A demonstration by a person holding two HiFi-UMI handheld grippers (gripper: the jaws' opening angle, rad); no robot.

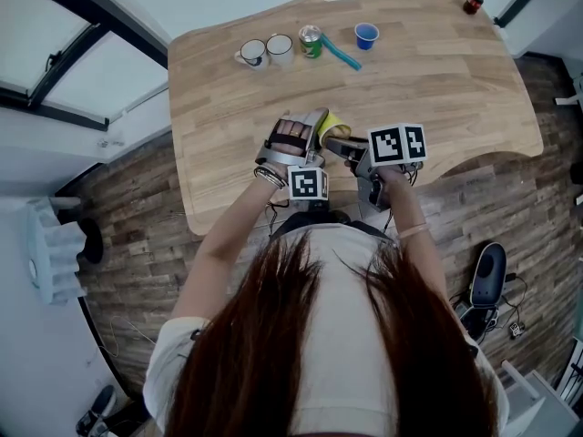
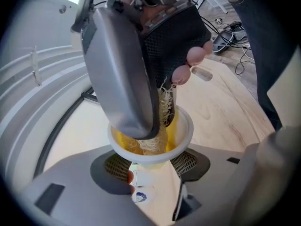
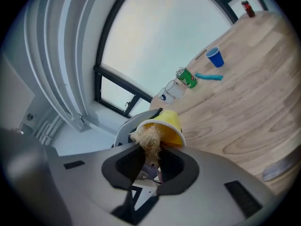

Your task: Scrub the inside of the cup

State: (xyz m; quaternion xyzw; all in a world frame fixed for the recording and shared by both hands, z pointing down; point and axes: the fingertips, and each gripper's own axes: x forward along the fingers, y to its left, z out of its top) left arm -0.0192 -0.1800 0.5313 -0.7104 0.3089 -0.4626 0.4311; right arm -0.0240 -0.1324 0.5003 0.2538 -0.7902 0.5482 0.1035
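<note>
yellow cup (image 1: 331, 122) mid-scrub at the table's (image 1: 437, 80) 6 o'clock edge
left gripper (image 2: 150, 165) clamps the cup; right gripper (image 3: 149, 155) pinches a loofah wad (image 3: 148, 138) in its mouth (fibres showing). next, likely: twist the wad round the inner wall.

Wooden table (image 1: 437, 89); 1 row near its far edge: white mug (image 1: 252, 54); 2nd white mug (image 1: 280, 49) just beside it; green can (image 1: 311, 41); teal stick (image 1: 341, 53); blue cup (image 1: 366, 35); dark bottle (image 1: 473, 2) at far right corner.
</note>
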